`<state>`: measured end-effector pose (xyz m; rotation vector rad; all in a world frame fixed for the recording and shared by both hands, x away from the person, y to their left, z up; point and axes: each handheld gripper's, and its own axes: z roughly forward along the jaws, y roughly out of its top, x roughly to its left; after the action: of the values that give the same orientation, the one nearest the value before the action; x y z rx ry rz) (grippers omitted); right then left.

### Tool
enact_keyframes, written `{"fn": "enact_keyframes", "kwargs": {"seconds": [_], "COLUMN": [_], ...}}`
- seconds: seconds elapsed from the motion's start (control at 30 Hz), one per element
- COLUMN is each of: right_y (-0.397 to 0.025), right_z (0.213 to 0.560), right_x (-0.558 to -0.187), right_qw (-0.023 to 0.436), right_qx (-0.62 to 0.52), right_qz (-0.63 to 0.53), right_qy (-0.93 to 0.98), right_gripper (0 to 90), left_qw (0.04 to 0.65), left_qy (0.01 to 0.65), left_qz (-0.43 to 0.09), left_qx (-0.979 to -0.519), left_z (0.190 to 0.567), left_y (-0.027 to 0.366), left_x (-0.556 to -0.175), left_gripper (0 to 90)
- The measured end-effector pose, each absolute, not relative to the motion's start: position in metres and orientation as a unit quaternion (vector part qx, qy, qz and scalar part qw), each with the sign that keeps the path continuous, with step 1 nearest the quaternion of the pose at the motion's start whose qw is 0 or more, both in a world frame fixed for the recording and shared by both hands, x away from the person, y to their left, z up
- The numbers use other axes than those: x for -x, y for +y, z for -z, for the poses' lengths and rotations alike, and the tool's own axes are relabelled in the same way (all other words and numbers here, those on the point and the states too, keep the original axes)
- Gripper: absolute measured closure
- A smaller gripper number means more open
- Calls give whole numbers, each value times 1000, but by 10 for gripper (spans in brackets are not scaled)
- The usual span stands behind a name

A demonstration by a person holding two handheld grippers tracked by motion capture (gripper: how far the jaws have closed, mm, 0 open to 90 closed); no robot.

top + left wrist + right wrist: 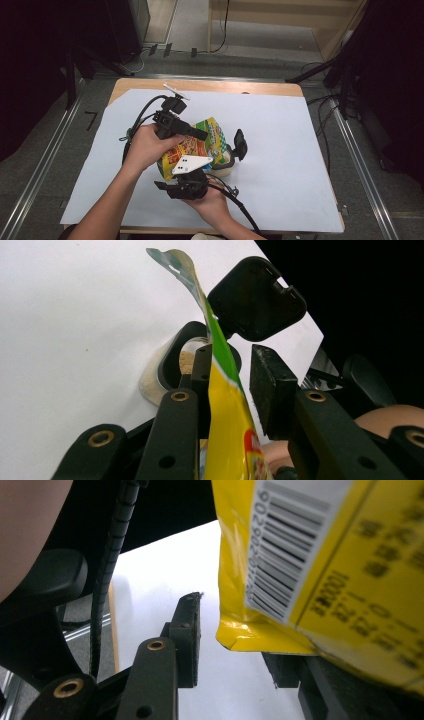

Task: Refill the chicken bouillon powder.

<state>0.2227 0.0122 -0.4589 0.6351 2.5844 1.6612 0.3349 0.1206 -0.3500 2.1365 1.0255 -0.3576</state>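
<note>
Pouring looks in hand: the yellow bag point(200, 142), mid-table, tips toward the cup point(226, 167) at four o'clock; left gripper point(231, 377) jaws stand apart around its edge; right gripper point(235, 645) jaws gape (bag between); next, steadier tilting.

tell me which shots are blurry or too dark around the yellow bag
High view: even light on the white sheet, surroundings dark, yellow bag soft. Left gripper view: bag close and soft, black at right. Right gripper view: bag blurred, barcode legible, small print smeared.
</note>
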Motion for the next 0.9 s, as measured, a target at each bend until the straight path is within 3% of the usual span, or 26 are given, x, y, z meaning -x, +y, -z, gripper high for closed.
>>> {"fn": "enact_keyframes", "kwargs": {"seconds": [0.9], "right_y": [11], "right_z": [485], "right_x": [-223], "right_qw": [0], "right_qx": [-190], "right_qz": [-501], "right_qy": [844], "right_gripper": [638], "left_qw": [348], "left_qy": [386], "left_qz": [181], "left_qx": [-835], "left_z": [373], "left_y": [112], "left_x": [-341], "left_gripper": [771]}}
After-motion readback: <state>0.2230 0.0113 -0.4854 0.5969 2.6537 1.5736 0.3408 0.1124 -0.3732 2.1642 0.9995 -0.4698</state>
